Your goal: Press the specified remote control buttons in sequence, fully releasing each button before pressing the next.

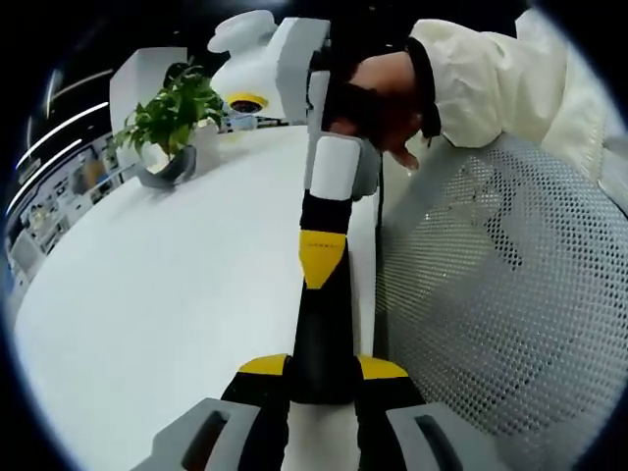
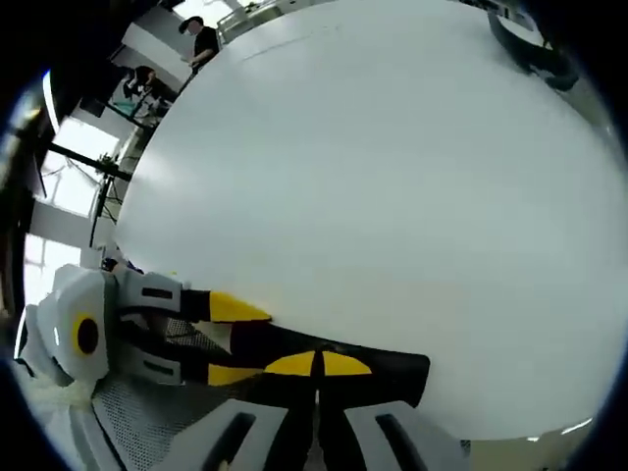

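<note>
**Left gripper view: remote clamped at its near end, right tips set down on its face**

The left gripper (image 1: pixel 324 369) holds the black remote control (image 1: pixel 322 329) low in the centre of the frame. Its yellow-tipped jaws are narrowed onto the remote's two long edges. Gripping the edges probably steadies the body and leaves the top face free for pressing.

The remote's long axis runs straight up the frame, pointing away from the camera over the white table (image 1: pixel 147 294). From the top of the frame the right gripper (image 1: pixel 319 260) reaches down in a person's hand (image 1: pixel 378 98). Its yellow tips are drawn together into one wedge and meet the remote's far part. Pressed together with nothing between them, the jaws serve as a single narrow pusher, which suits one button at a time. No buttons can be made out, so I cannot tell which one is under the tips or how firmly they bear on it.

In the right gripper view the remote lies across the lower frame, slanting slightly down to the right. The right gripper (image 2: pixel 319 365) sits on its middle. The left gripper (image 2: pixel 235 340) clamps its left end, so the free end points to the lower right.

A potted plant (image 1: pixel 172 118) stands at upper left of the left gripper view, well apart from the work. A mesh chair (image 1: pixel 500 294) fills the right side.
</note>
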Motion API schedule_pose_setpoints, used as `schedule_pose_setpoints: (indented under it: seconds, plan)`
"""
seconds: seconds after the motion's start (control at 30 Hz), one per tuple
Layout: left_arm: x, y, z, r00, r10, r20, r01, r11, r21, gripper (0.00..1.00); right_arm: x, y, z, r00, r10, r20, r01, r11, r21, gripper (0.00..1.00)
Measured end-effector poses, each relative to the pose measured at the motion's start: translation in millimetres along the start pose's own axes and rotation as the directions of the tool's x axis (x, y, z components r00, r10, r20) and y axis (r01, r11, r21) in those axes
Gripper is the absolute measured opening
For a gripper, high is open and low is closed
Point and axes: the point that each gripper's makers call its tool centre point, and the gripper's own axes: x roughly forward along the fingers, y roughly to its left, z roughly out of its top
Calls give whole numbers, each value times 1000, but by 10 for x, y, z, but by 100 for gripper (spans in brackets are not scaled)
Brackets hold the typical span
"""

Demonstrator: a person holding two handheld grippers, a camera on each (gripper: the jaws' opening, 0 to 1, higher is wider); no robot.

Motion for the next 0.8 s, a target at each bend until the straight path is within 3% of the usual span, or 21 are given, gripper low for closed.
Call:
schedule_pose_setpoints:
  seconds: [0.43,0.8]
  plan:
    - [1,7,-2,1000,0,4,0,1000,-4,24,-30,64,-53,989,-26,147,33,998,-51,0]
    - [4,9,-5,1000,1,-6,-1,1000,0,24,-39,79,-71,986,-49,162,58,997,-53,0]
